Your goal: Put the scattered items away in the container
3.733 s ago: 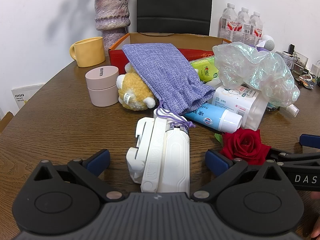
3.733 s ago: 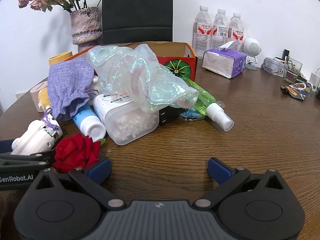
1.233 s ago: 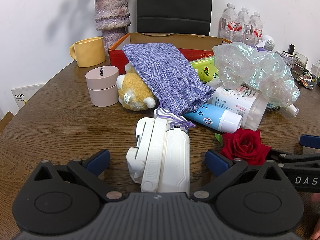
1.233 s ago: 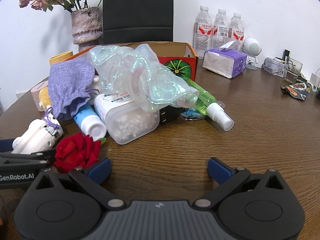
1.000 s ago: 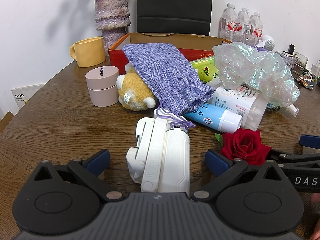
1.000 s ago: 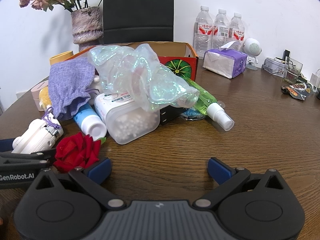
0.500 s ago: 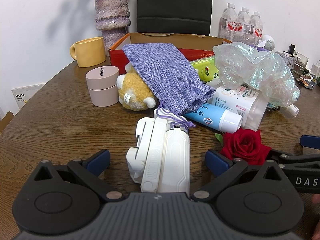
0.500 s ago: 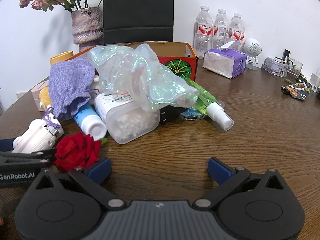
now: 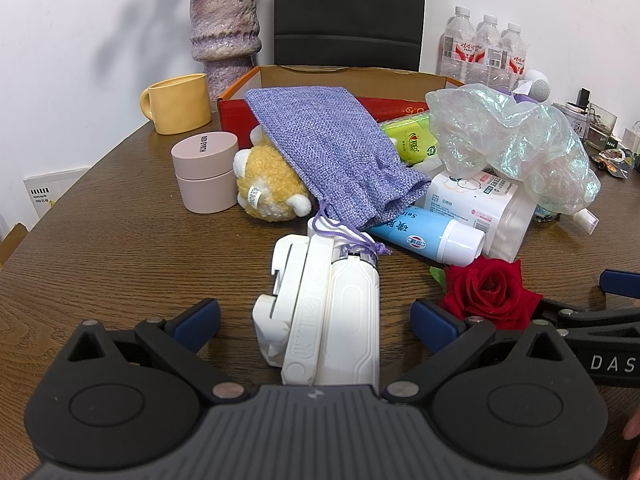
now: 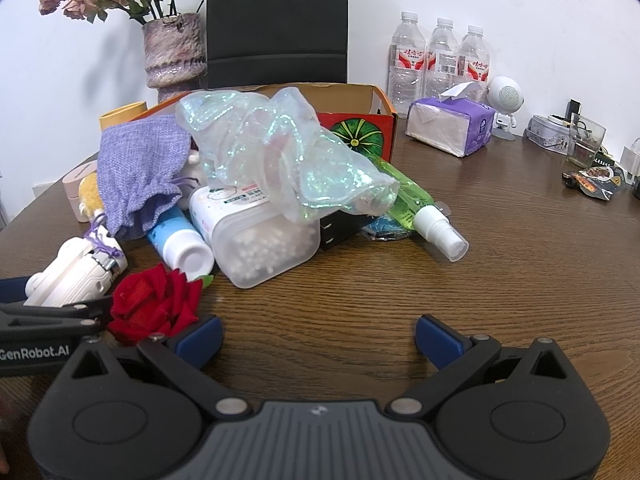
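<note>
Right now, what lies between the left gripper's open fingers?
In the left wrist view, a white folding gadget lies on the table between the left gripper's open fingers, untouched; the purple pouch's drawstring drapes over its far end.

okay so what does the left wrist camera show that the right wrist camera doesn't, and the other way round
Only the left wrist view shows the yellow mug's handle and side and the plush toy's face. Only the right wrist view shows the green spray bottle in full, the purple tissue pack and the box's pumpkin picture. Both show the white device, red rose, purple pouch, and iridescent bag, with both grippers open.
</note>
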Tool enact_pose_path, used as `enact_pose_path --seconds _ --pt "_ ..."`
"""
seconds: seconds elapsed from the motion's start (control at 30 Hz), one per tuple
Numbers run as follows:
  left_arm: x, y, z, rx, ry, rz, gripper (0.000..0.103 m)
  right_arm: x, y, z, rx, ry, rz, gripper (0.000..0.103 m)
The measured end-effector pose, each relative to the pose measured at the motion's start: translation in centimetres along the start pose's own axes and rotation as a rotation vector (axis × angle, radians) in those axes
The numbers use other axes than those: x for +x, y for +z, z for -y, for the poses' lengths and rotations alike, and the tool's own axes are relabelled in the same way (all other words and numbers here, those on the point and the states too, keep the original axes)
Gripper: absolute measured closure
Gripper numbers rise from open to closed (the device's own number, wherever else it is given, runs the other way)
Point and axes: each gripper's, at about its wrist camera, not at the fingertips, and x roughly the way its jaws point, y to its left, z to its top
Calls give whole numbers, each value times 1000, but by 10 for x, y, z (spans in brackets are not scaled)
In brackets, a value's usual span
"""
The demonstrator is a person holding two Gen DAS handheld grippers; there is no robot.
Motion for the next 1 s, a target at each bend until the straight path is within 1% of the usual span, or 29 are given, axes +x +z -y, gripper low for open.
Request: enact_pose_path --seconds 0.33,0.43,0.53,0.6,0.67,0.7,0.73,0.77,0.83,0.87,0.9,0.93,0.97,1.0 --pt "1 1 0 -2 4 0 0 0 0 0 -1 2 0 0" --pt "1 1 0 -3 5 0 0 1 1 2 -13 14 0 0" --pt "-1 0 0 13 -5 6 0 -5 3 5 -25 -15 0 0" --pt "-9 -4 0 51 10 36 0 -17 2 6 -53 1 31 0" --pt "-27 -12 -1 129 45 125 0 -32 0 7 -83 23 71 0" --pt "-31 -14 -2 161 43 145 0 -40 -1 7 -91 38 96 0" --pt "-32 -13 -5 167 30 148 0 -47 -3 7 -94 71 118 1" --pt "-33 -13 -8 173 17 151 0 -50 -3 5 -99 119 122 2" --pt "-27 -7 -17 132 -44 124 2 -56 -3 1 -111 213 129 5" --pt "-23 -4 -21 110 -76 104 6 -53 -2 -5 -127 236 124 6" --pt "-20 -1 -22 98 -103 89 7 -50 -1 -11 -144 259 118 10" --pt "-20 0 -22 94 -126 83 7 -45 -1 -17 -164 263 103 15" --pt "-23 1 -22 104 -148 92 7 -39 0 -23 -184 267 88 19" --pt "-24 0 -21 114 -154 100 10 -34 0 -29 -203 271 73 25"
